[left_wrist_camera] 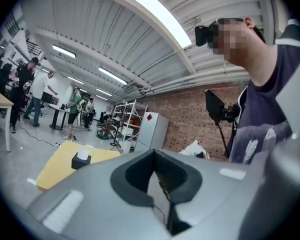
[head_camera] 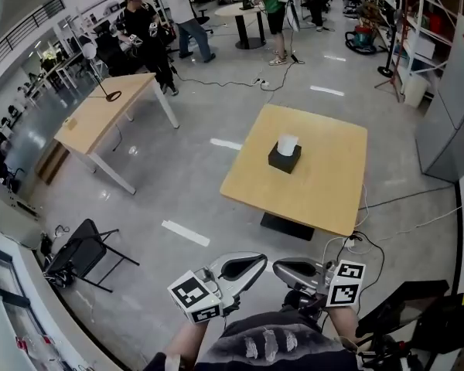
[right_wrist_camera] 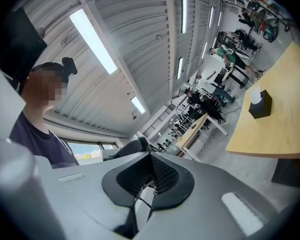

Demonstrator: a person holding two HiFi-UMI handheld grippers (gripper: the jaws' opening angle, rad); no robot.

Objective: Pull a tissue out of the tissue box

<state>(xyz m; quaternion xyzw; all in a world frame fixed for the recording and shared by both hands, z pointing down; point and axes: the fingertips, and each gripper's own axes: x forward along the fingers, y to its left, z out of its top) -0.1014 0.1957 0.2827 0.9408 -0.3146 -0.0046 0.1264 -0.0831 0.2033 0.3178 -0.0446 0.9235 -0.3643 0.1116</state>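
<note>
Tissue box, black, white tissue upright on top

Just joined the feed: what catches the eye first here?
A black tissue box with a white tissue standing up sits near the middle of the light wooden table ahead. The left gripper and right gripper are near the body at the head view's bottom, jaws together, empty, well short of the table. Several people stand in the background.
</note>
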